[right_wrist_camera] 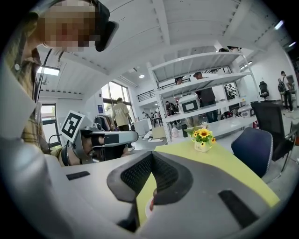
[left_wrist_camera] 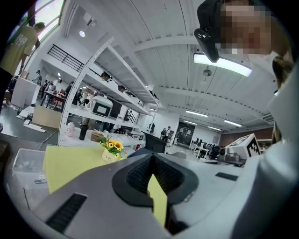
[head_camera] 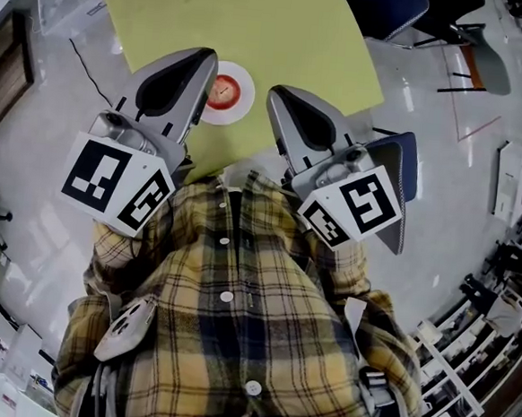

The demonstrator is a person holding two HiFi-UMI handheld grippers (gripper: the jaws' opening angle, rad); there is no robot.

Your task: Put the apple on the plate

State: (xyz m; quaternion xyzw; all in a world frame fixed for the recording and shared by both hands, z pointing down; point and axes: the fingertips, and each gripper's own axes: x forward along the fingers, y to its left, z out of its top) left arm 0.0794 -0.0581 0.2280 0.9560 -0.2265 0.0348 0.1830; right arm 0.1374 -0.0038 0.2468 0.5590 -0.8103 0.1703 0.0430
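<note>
Standing at the near edge of a yellow-green tabletop [head_camera: 258,23], a person in a plaid shirt [head_camera: 226,308] holds one tool in each hand. Items as seen:

1. Apple [head_camera: 223,90]: red-orange, sitting in the middle of the plate, touched by neither tool.
2. Plate [head_camera: 243,108]: white, round, flat on the tabletop close to its near edge. Seen from above, it lies between the two tools.
3. Left claw [left_wrist_camera: 150,156]: jaws together at the tips, with nothing between them. Only a wedge of tabletop shows through the gap lower down. From above, its nose overlaps the plate's left rim.
4. Right claw [right_wrist_camera: 152,154]: jaws closed tip to tip and empty. A sliver of plate and apple shows beyond and below them. From above, it lies just right of the plate.
5. Marker cube [head_camera: 119,183]: black-and-white squares, one at the rear of each tool.
6. Pot of yellow flowers [right_wrist_camera: 202,137]: upright, farther along the tabletop, well apart from the plate.
7. Blue chair [right_wrist_camera: 254,149]: beside the tabletop on the person's right.
8. White shelving [right_wrist_camera: 205,88]: beyond the tabletop, loaded with boxes and equipment.
</note>
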